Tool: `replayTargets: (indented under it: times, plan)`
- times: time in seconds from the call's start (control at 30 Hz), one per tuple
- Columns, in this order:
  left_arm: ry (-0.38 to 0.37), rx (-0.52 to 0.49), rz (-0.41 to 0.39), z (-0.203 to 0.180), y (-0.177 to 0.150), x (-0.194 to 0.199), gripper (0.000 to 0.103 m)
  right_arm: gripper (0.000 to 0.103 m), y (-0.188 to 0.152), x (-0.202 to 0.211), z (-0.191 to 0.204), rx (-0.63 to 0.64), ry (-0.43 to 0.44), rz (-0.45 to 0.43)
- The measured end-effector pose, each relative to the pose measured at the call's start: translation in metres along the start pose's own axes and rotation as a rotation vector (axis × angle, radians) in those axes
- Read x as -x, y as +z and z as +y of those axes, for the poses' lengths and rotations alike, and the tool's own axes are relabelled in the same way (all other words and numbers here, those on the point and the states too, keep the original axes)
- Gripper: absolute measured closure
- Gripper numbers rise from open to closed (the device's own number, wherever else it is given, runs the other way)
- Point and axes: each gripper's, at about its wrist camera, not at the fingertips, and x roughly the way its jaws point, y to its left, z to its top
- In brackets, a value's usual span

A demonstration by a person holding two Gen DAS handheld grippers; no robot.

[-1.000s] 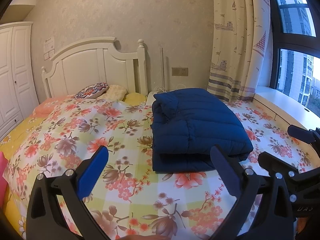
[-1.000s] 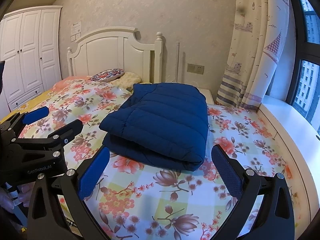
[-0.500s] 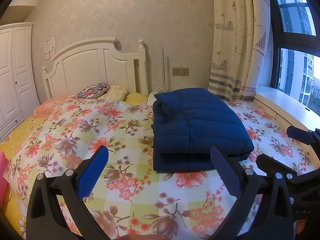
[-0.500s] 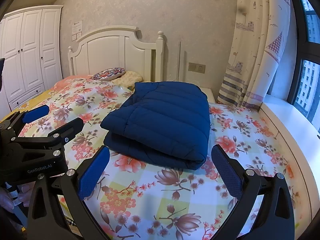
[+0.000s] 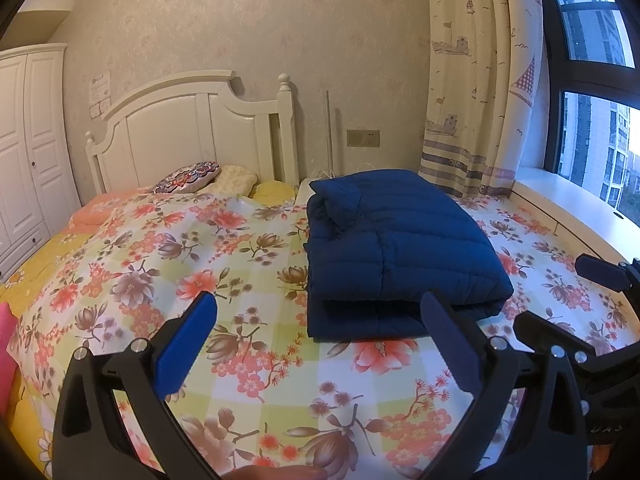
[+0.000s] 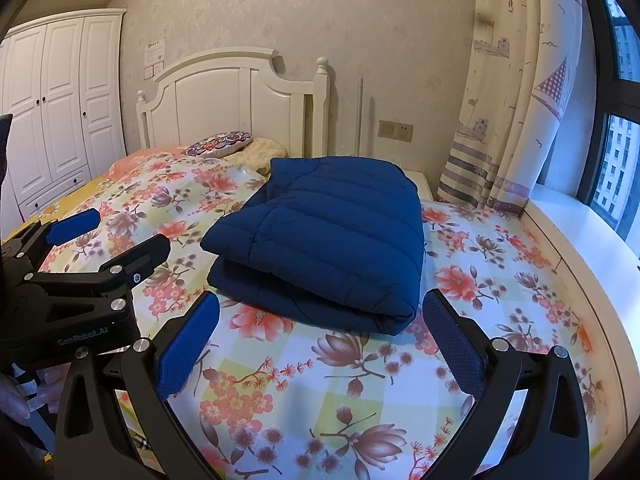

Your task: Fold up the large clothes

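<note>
A dark blue puffer jacket point(image 5: 396, 248) lies folded into a thick rectangle on the floral bedspread point(image 5: 192, 272); it also shows in the right wrist view point(image 6: 332, 240). My left gripper point(image 5: 320, 344) is open and empty, held above the bed, short of the jacket's near edge. My right gripper point(image 6: 320, 344) is open and empty, just in front of the jacket's folded near edge. The right gripper shows at the right of the left wrist view point(image 5: 568, 304), and the left gripper at the left of the right wrist view point(image 6: 108, 240).
A white headboard point(image 5: 192, 132) stands at the back with two pillows point(image 5: 188, 174) before it. A white wardrobe point(image 6: 60, 108) is at the left. A curtain point(image 5: 480, 92), a window and a white sill point(image 5: 576, 216) run along the right.
Both grippers have drifted slightly, so the jacket sits a little higher in both views. The jacket has not moved and both grippers stay open.
</note>
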Motion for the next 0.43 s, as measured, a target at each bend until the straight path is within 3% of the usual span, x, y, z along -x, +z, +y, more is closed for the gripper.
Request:
replayTargets:
  times: [0.2, 0.3, 0.4, 0.43]
  plan:
    - [-0.009, -0.065, -0.027, -0.011, -0.005, -0.007, 0.002, 0.005, -0.007, -0.013, -0.005, -0.016, 0.015, 0.028]
    - [-0.089, -0.095, 0.030, -0.004, 0.004, -0.023, 0.002, 0.005, -0.006, -0.017, -0.021, -0.048, 0.008, 0.019]
    - [-0.017, -0.069, 0.051, 0.031, 0.022, -0.047, 0.002, 0.005, 0.005, -0.020, -0.066, -0.071, -0.058, 0.023]
    - [0.009, -0.052, 0.076, 0.057, 0.033, -0.062, 0.002, 0.005, 0.011, -0.022, -0.100, -0.083, -0.124, 0.029]
